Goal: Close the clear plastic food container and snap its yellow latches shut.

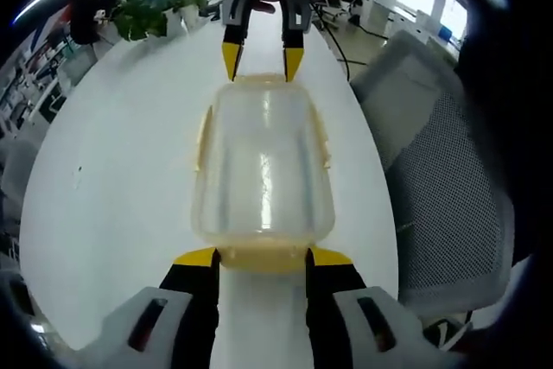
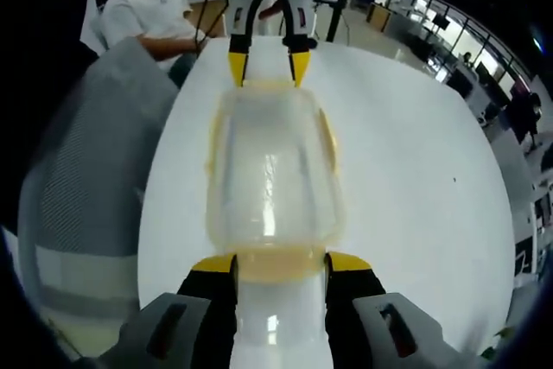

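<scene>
Left gripper view: clear lidded container [image 1: 262, 170], yellow end latches [image 1: 261, 258] between both grippers' spread fingers [image 1: 199, 258].

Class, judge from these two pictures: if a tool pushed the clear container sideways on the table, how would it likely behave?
The container looks empty and thin-walled, so it is probably light. On the smooth white table it would likely slide rather than tip, being low and wide. Its clear plastic may flex a little under a squeeze.

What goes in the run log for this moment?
container: lid on, on white table | left gripper: open, fingers flanking near-end latch | right gripper: open, flanking opposite end latch
</scene>
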Tool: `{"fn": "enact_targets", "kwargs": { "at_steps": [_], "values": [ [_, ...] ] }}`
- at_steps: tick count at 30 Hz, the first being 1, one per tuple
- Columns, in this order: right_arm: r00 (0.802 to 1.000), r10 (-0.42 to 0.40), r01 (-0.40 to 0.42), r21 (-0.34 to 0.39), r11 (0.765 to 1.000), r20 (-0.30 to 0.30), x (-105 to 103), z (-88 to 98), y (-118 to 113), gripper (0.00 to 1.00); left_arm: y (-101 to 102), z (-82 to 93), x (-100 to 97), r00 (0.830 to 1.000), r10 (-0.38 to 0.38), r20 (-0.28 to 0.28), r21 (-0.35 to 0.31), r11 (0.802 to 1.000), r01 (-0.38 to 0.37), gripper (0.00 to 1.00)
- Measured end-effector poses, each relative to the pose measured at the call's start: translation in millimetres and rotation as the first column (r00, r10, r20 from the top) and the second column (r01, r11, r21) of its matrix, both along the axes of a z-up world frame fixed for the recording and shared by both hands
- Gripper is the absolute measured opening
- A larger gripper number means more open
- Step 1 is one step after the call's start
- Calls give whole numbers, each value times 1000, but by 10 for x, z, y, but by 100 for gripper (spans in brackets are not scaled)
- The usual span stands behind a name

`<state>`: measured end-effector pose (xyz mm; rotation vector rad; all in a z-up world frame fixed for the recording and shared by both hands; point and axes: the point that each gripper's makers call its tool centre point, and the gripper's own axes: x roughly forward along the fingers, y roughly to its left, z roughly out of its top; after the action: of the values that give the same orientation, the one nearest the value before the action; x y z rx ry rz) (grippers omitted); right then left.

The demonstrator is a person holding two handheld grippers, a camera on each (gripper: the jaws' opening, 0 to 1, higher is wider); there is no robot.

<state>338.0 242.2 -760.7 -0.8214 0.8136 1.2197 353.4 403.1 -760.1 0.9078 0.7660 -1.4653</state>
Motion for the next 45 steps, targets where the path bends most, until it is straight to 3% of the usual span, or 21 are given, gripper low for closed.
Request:
{"fn": "enact_targets", "kwargs": {
  "at_steps": [35,38,40,41,45],
  "values": [
    [999,-49,49,-28,998,-4,-33,-43,-698,36,-699,-30,-59,1000,-3,-16,-18,1000,3,38],
    [998,-53,52,-34,998,-15,-50,-53,-752,37,-758,-2,-58,1000,-22,3,-29,999,22,37],
    [1000,-13,13,-81,997,1,-82,-116,-828,37,-841,27,-98,1000,-6,-25,-66,998,4,38],
    [1000,-28,27,-70,997,-8,-88,-112,-835,36,-844,20,-102,1000,-8,-26,-61,998,6,38],
    [999,-46,47,-48,998,15,-51,-60,-859,36,-857,-44,-48,1000,-18,8,-35,999,18,38]
  ]
}}
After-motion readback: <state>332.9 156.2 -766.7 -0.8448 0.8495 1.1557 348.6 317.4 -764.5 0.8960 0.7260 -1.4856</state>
